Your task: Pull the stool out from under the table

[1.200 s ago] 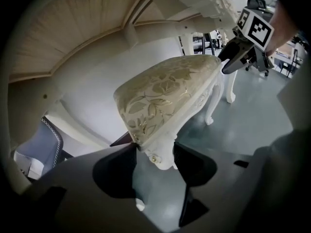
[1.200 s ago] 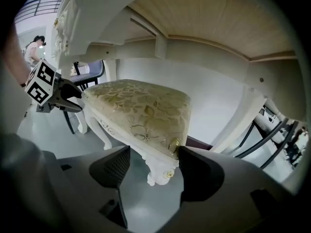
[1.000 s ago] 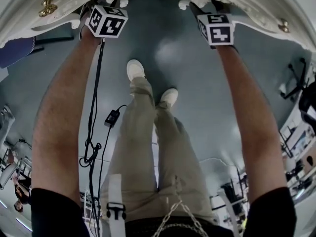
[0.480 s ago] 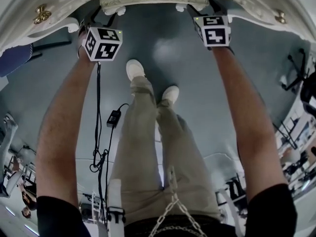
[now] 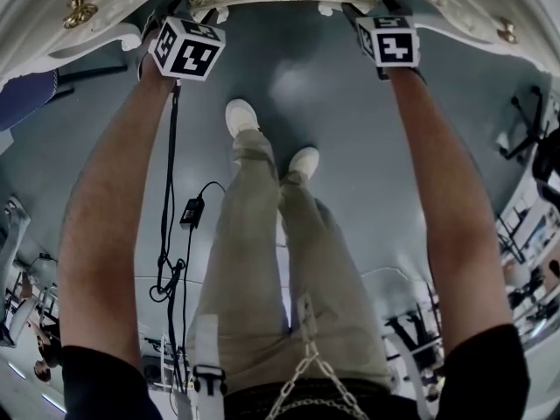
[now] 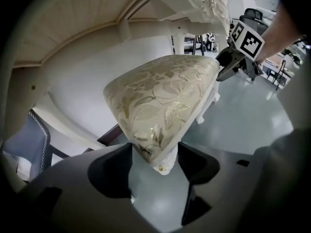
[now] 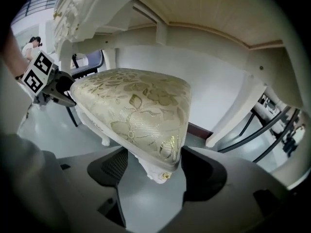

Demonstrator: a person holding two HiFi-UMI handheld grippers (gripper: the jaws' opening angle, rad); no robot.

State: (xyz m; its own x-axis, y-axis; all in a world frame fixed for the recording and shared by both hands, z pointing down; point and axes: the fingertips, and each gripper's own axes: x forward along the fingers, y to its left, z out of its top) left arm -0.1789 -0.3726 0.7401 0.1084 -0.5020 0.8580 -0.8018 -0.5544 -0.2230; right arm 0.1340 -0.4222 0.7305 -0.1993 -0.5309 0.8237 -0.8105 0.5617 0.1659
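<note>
We stand in front of the table (image 6: 82,23) with both arms stretched towards it, and the stool (image 6: 160,96) sits under the table, its gold-patterned cushion below the wooden underside and its carved front rim just showing at the table's front edge. The left gripper (image 6: 154,152) reaches under the table's front edge and straddles the near left corner of the stool. Its jaws have just been opening and stand wide, one on each side of the cushion's corner, not clamped on it. The right gripper (image 7: 154,157) does the same at the near right corner: its jaws have also just been opening, they are spread wide, and the corner with its small gold stud lies between them without being squeezed. Each gripper's marker cube (image 5: 188,48) hangs just outside the table's front edge. A brass knob (image 5: 79,10) shows on the table's front, left of the left gripper. On the grey floor (image 5: 350,129) in front of the table are our white shoes (image 5: 241,116), and a black cable with an adapter (image 5: 190,213) trails away from the table. A blue-grey chair (image 6: 29,140) stands at the table's left end.
</note>
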